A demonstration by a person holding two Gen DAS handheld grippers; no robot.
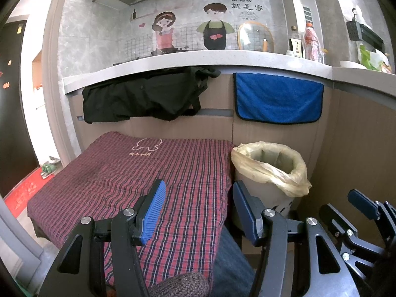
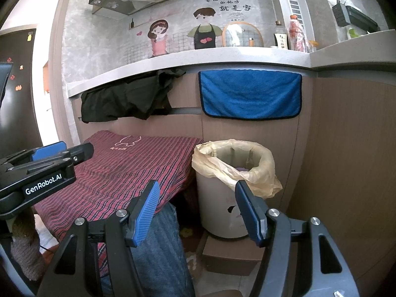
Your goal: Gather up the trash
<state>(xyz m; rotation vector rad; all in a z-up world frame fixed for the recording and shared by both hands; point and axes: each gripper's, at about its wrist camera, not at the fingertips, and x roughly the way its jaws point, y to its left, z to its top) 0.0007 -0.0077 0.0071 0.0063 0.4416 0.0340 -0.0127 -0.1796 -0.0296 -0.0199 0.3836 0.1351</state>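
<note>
A white trash bin lined with a yellowish bag stands to the right of a low table under a red plaid cloth. In the right wrist view something purple shows at the bottom of the bag. My left gripper hovers over the near right part of the cloth, open, with nothing between its blue pads. My right gripper is held just right of it, in front of the bin, also open with nothing between its pads.
The bin rests on a cardboard box. Behind are wood cabinet fronts with a black garment and a blue towel hung under a counter bearing bottles. A leg in jeans is below the table edge.
</note>
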